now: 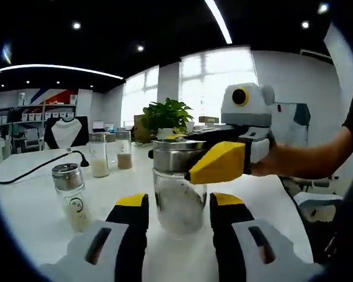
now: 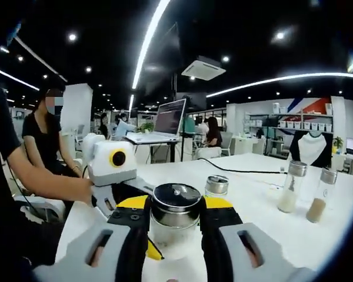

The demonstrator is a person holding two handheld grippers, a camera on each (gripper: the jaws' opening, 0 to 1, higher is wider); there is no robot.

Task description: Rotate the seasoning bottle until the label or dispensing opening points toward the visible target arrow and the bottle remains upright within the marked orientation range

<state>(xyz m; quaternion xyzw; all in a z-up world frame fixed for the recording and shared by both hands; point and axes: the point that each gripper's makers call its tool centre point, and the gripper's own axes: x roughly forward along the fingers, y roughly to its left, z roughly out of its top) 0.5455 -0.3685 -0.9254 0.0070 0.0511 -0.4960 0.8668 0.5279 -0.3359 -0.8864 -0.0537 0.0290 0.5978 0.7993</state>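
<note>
Your right tool point(image 2: 173, 218) is clamped on the steel cap of the seasoning bottle point(image 1: 177, 202), while your left tool point(image 1: 177, 207) brackets the glass body low down; whether it presses the glass, I cannot tell. Twist the cap alone and it may just unscrew, or the bottle could tip on the white desk point(image 1: 29, 202). The bottle stands upright near the desk's edge: clear glass, pale powder inside, shiny lid. I see no arrow.
</note>
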